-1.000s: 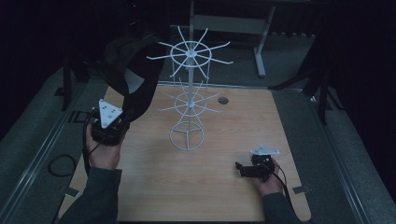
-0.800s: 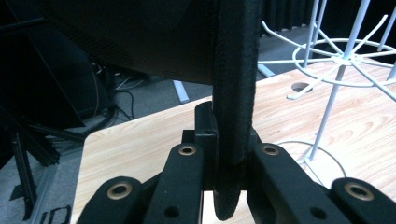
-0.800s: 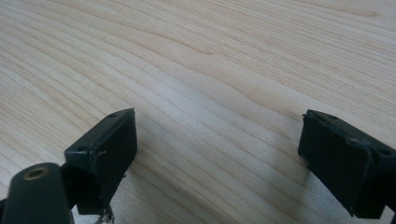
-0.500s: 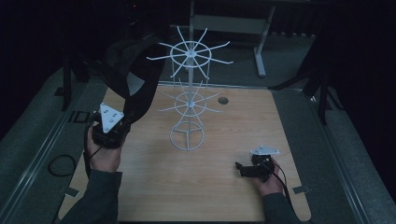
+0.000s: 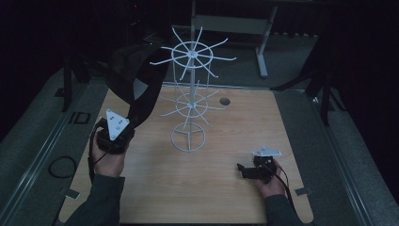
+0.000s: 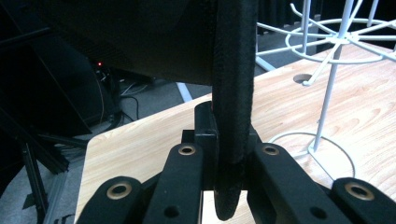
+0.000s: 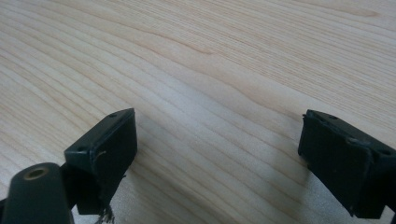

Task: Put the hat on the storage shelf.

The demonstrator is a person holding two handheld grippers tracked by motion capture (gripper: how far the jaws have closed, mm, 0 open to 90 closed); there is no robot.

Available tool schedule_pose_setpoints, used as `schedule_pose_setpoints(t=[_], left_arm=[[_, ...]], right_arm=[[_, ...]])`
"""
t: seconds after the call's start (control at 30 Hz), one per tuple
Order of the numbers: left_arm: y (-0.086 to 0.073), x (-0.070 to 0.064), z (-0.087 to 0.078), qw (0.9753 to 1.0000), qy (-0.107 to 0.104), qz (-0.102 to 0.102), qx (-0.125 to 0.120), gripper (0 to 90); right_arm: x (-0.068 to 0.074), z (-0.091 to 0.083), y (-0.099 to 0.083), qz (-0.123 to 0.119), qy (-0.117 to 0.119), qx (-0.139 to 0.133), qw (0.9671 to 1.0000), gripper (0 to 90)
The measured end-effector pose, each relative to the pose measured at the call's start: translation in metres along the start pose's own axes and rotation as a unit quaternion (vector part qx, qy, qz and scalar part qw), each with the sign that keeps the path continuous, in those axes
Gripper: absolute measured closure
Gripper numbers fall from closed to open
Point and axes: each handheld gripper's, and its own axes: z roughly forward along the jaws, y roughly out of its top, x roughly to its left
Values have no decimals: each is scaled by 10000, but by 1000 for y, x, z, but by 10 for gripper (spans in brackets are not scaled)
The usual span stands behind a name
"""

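Note:
A black bag (image 5: 126, 70) hangs in the air left of a white wire rack (image 5: 190, 104), close to its top spokes. Its wide black strap (image 5: 147, 96) runs down to my left gripper (image 5: 123, 128), which is shut on the strap (image 6: 233, 88) over the table's left side. In the left gripper view the strap stands upright between the jaws of that gripper (image 6: 229, 144), with the rack (image 6: 334, 70) to its right. My right gripper (image 5: 245, 170) rests low at the table's near right, open, with bare wood between its jaws (image 7: 219, 149).
The wooden table (image 5: 226, 202) has a round cable hole (image 5: 224, 100) behind the rack. A metal desk frame (image 5: 261, 42) stands beyond the far edge. Grey floor and rails flank both sides, and a cable loop (image 5: 60, 165) lies on the left.
My left gripper has drifted slightly right and toward the near edge with the strap. The bag above it has changed shape and swung nearer the rack. The right gripper has stayed put.

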Motion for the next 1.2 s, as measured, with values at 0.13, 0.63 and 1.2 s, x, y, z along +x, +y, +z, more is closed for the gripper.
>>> schedule_pose_setpoints(t=[0.13, 0.63, 1.2], left_arm=[[-5, -6, 3, 9999, -50, 110, 15, 853], [-8, -10, 4, 9987, -512, 15, -88, 548], [-15, -3, 1, 9959, -781, -427, -149, 233]], right_arm=[[0, 0, 0, -11, -4, 3, 10000, 115], [0, 0, 0, -11, -8, 3, 10000, 115], [0, 0, 0, -14, -6, 2, 10000, 115]])
